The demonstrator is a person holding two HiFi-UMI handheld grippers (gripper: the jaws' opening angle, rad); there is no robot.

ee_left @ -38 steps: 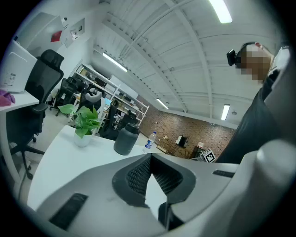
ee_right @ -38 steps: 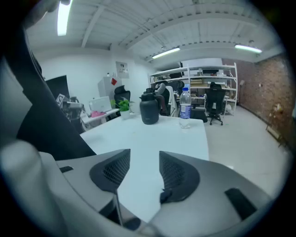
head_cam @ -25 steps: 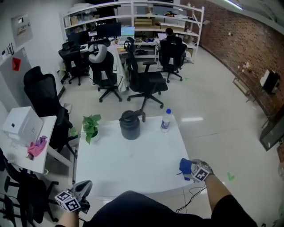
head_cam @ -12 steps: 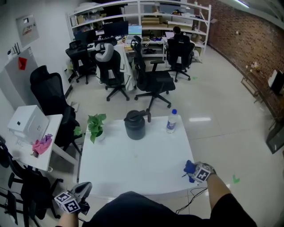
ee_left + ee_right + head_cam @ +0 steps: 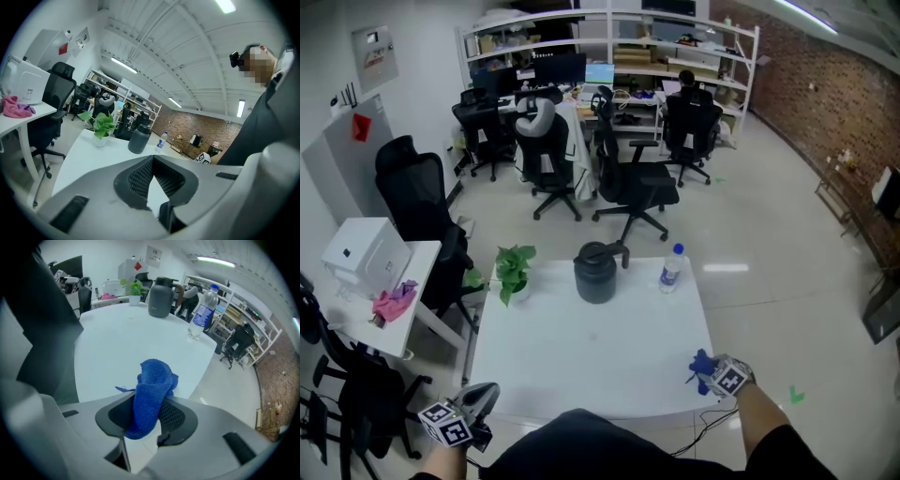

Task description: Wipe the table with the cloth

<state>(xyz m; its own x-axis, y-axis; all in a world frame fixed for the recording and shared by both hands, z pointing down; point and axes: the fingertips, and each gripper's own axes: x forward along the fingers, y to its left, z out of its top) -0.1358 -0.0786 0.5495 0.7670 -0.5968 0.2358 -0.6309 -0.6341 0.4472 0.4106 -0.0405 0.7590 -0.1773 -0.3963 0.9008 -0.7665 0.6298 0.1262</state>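
A: Start closest in; what are the two tools doing?

B: The left gripper hangs low just off the near left corner of the white rectangular table; its jaws are pressed together at the tips, with nothing between them. The right gripper is at the near right corner; its jaws are closing, and a bunched blue terry cloth stands between the pads, touching both and rising above them.

A: Where does the blue terry cloth sit relative to the tabletop?

B: At the table's right edge, close to the front corner; whether its lower end touches the surface I cannot tell.

A: And further along the table?

B: Three things stand upright toward the far edge, well apart from the cloth: a leafy green plant in a small white pot at the left; a dark grey jug with a side handle in the middle; a clear plastic water bottle with a blue cap at the right.

A: Beyond that?

B: A white side desk at the left carries a white box and a crumpled pink rag; black wheeled office chairs stand on the pale floor behind the table; farther back are white shelving and a person seated facing away; a red brick wall runs along the right.
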